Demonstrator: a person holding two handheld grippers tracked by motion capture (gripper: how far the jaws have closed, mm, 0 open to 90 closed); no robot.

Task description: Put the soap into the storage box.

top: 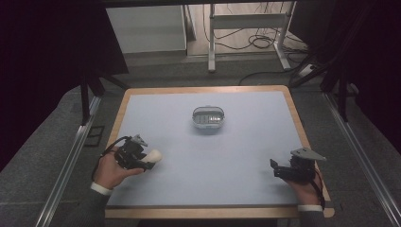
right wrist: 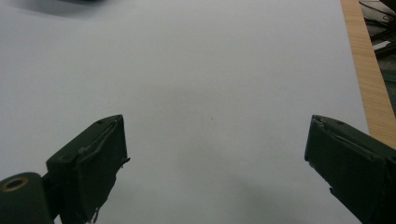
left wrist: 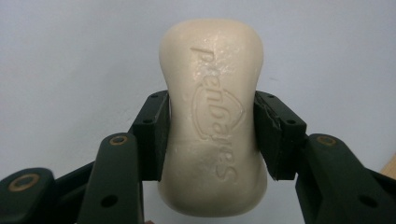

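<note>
The left gripper (left wrist: 212, 135) clamps a cream soap bar (left wrist: 212, 121) at its waist; the right gripper (right wrist: 215, 154) rests with jaws wide apart over the table (right wrist: 210, 70).

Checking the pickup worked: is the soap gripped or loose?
Gripped: the left claw is shut on the soap, both pads pressing its narrow waist.

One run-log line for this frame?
left gripper: shut on soap bar | right gripper: open, idle | soap dish: mid-table

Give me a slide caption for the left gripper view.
Left gripper clamps a cream embossed soap bar above the pale blue table.
</note>
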